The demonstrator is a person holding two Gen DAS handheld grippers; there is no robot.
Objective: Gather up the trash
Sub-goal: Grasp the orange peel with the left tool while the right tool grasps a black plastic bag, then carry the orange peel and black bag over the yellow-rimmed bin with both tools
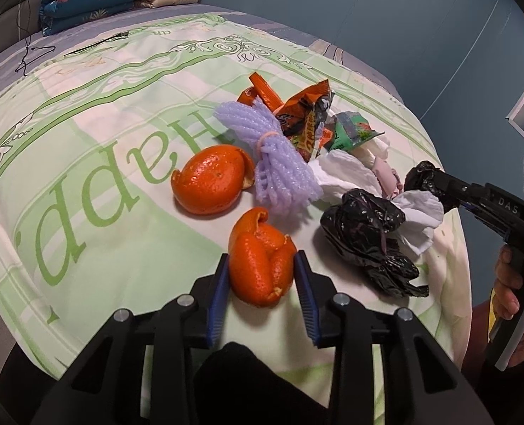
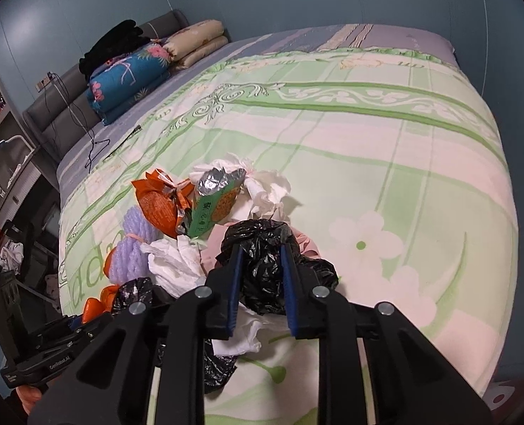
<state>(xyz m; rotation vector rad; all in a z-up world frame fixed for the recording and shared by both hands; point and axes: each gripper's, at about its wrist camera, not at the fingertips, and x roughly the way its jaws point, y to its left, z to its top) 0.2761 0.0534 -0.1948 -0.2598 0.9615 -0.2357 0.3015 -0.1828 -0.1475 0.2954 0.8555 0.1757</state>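
Left wrist view: left gripper [image 1: 260, 265] clamps curled orange peel [image 1: 260, 265] near bed's [image 1: 85, 113] front edge | right gripper [image 2: 260, 265] seemingly clamps crumpled black plastic bag [image 2: 262, 265] | wrappers, tissues remain uncollected.

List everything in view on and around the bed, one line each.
orange peel: two, orange, near edge of bedspread
foam net: one, lilac, beside peels
snack wrappers: several, orange and green, behind net
tissues: several, white, mid-pile
black bag: two, black, right of pile
bedspread: one, green-white, under all
folded quilts: stack, blue and beige, at headboard
left gripper: fingers pinching peel
right gripper: fingers pinching bag
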